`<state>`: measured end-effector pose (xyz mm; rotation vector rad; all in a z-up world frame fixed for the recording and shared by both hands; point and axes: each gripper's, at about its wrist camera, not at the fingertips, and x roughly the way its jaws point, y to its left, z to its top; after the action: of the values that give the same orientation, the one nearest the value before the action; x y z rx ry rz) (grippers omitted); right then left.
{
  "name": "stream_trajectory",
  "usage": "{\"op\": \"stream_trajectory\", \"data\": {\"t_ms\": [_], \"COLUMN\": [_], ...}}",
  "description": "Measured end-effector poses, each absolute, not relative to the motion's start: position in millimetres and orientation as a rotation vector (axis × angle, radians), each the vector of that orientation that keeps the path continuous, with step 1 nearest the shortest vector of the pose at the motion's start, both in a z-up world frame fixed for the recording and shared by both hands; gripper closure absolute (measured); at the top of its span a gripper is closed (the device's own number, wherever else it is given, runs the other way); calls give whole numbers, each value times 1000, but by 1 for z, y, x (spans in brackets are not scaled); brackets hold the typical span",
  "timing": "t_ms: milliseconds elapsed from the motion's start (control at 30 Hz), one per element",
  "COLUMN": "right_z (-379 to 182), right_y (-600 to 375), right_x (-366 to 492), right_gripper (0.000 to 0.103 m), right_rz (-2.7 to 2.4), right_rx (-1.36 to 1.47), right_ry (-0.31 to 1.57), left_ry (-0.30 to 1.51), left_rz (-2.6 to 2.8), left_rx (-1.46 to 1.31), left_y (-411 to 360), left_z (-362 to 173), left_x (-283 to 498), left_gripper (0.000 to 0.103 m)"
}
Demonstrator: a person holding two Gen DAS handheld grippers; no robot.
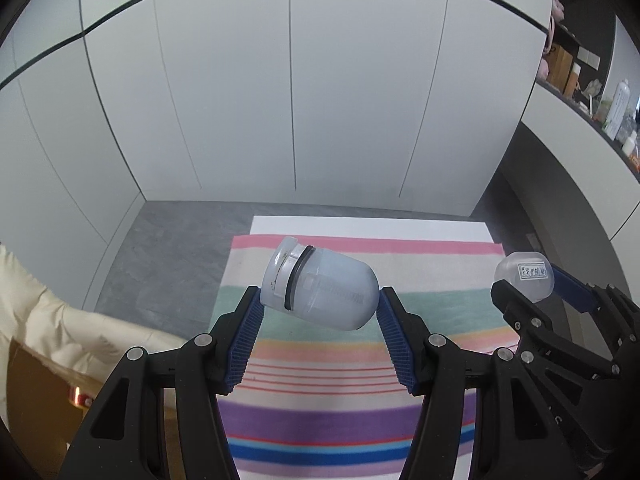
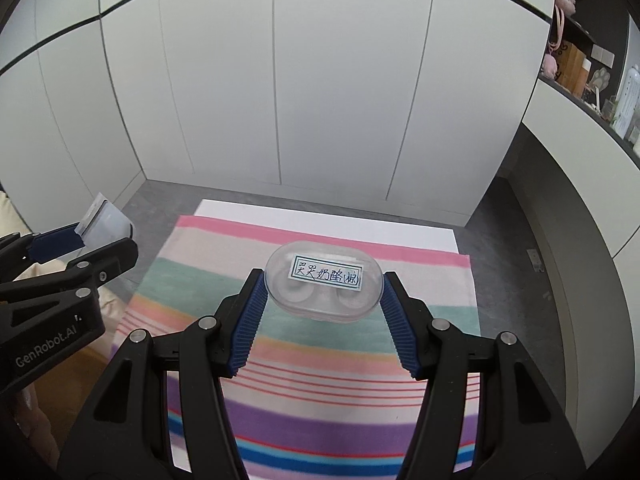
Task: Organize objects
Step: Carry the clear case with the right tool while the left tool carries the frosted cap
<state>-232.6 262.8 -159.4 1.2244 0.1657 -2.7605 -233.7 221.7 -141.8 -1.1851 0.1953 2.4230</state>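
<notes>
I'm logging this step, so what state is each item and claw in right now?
Left claw: shut on the frosted case, held in the air.
Frosted case: tilted, lifted above the striped cloth, appears closed.
Right claw: shut on the clear labelled case.
Clear labelled case: held level above the cloth, label facing up, appears closed.
Striped cloth: spread flat on the white board.

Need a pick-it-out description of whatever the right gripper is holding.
Above the striped cloth, look between the right gripper fingers: a clear oval case held off the cloth. Unlike the frosted jar in the left gripper, it carries a white handwritten label on top.
</notes>
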Motion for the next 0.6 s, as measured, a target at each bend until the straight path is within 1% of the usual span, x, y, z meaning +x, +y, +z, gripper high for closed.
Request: {"op": "stream_trajectory", "data": {"t_ms": [167,400,600], "right_z": [-139,-125,-118], "right_y": [249,215,159], "right_x": [-211,-183,-156], "right_gripper": [43,43,43], "right_rz": [-2750,-2709,-2626], "right_rx": [1200,1182,1137], "right_ry": [204,238,287], "left_ry": [167,127,170], "left_rz": [2453,2513,2593], "left_rx": [-1167,-1182,-1232], "left_y": [195,143,76], "left_z": [-123,-112,-109], "left_x": [-219,-208,-204], "left_gripper": [43,43,43]}}
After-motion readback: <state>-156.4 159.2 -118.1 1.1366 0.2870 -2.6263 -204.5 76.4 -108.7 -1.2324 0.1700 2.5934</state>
